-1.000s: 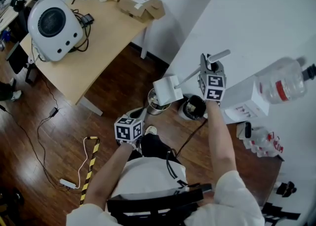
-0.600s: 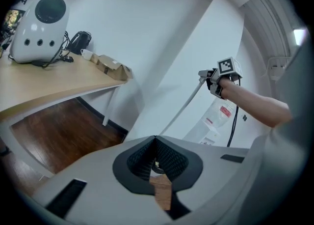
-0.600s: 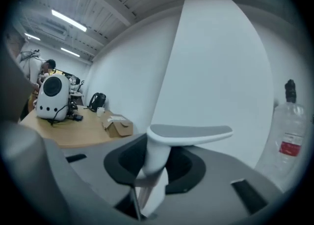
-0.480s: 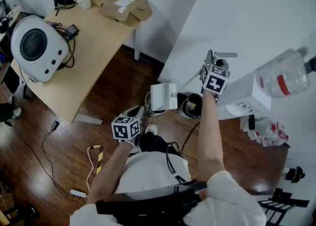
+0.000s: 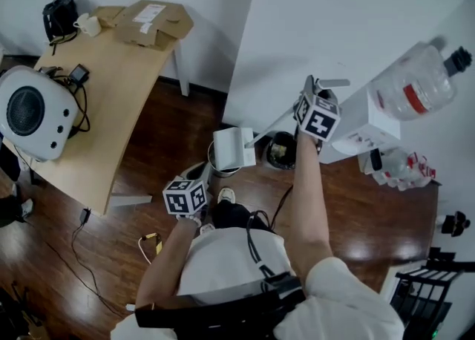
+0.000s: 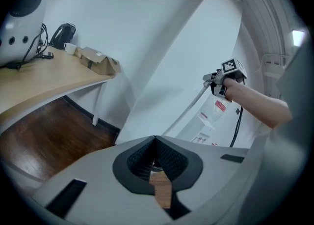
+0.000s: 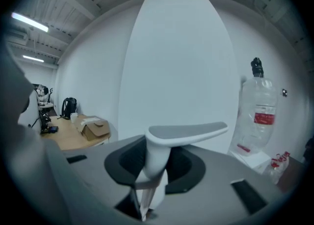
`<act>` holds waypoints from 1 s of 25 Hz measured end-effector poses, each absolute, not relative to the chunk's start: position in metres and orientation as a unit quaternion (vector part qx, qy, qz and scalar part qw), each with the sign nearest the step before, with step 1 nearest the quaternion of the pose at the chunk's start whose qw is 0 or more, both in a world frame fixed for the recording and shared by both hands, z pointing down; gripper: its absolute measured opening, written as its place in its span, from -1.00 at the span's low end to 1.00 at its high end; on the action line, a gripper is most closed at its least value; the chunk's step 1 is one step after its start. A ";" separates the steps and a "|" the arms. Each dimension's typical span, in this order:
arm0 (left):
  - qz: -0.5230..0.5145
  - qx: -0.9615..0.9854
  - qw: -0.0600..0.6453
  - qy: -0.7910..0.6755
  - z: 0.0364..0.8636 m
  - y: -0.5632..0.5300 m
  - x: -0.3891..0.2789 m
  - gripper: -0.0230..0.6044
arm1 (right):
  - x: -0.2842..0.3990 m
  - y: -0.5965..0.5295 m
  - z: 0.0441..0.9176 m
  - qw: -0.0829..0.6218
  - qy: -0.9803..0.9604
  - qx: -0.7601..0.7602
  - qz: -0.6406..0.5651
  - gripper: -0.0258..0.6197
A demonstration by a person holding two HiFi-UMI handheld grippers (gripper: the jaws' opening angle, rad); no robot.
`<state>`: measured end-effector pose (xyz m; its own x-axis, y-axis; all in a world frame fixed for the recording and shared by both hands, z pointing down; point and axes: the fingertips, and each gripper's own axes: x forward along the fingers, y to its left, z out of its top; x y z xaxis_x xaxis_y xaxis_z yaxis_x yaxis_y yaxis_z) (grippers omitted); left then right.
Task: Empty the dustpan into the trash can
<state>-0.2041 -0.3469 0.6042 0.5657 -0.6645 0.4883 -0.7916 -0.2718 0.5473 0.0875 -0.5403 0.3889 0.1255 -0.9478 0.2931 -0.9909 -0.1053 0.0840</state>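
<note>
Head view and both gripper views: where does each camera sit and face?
Head view: on the person's head, looking steeply down at dustpan and trash can; left forearm and right forearm show.
Left gripper view: on the left hand-held gripper, facing the white wall; right forearm shows.
Right gripper view: on the right hand-held gripper, facing the white wall past its clamped dustpan handle.
Shared: all three show the cardboard box.

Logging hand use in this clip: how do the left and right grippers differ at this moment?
The right gripper is shut on the dustpan handle, its jaws having just closed a little further. The left gripper has its jaws together on nothing. The right gripper is raised at arm's length by the white wall, with the dustpan at the handle's far end. The left gripper sits low, near the person's body. Both carry a marker cube.
</note>
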 end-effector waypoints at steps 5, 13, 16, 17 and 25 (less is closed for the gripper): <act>0.078 0.802 0.388 -0.447 0.600 -0.329 -0.194 -0.93 | 0.095 -0.523 0.371 0.111 -0.659 0.737 0.095 -0.63; 0.080 0.814 0.388 -0.424 0.601 -0.278 -0.180 -0.93 | 0.123 -0.468 0.341 0.057 -0.649 0.749 0.119 -0.62; 0.084 0.820 0.392 -0.409 0.604 -0.262 -0.172 -0.93 | 0.139 -0.443 0.328 0.046 -0.638 0.759 0.120 -0.62; 0.086 0.823 0.393 -0.402 0.604 -0.258 -0.168 -0.93 | 0.147 -0.434 0.324 0.041 -0.633 0.764 0.121 -0.62; 0.109 0.847 0.390 -0.345 0.609 -0.237 -0.122 -0.93 | 0.228 -0.355 0.315 -0.014 -0.582 0.798 0.156 -0.61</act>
